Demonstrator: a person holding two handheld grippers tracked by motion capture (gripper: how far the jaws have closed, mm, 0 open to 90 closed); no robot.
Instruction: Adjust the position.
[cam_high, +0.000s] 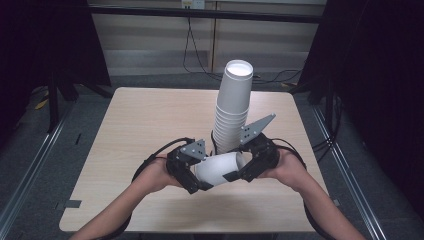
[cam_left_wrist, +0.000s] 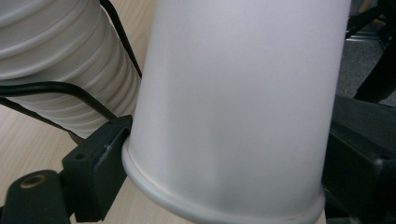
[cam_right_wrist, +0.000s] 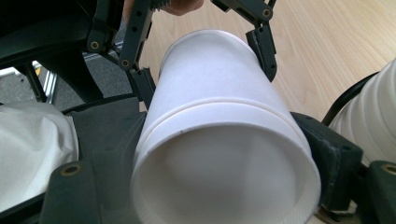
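Both forearms come in from the bottom of the high view, w/ the left gripper (cam_high: 200, 179) and right gripper (cam_high: 239, 172) meeting on one white paper cup (cam_high: 217, 167) held sideways just above the near-middle of the wooden table (cam_high: 140, 130). No brand, label or writing readable anywhere on the cup or the grippers, it's plain white all over. Cup is smooth, matte, tapered, w/ a rolled rim and what looks like a second rim line just behind it in the right gripper view, so maybe two cups nested, can't tell for sure. Left gripper's jaws are pinching the cup (cam_left_wrist: 233, 107) at its narrow base end, one jaw on each side, touching it. Right gripper's jaws sit on either side of the wide open mouth of the cup (cam_right_wrist: 224, 154), pressed against the wall near the rim. Right behind the hands is a tall stack of cups (cam_high: 233, 107), upside down, leaning a bit to the right, ribbed w/ all the rims lower down. Black cables trail from both grippers.
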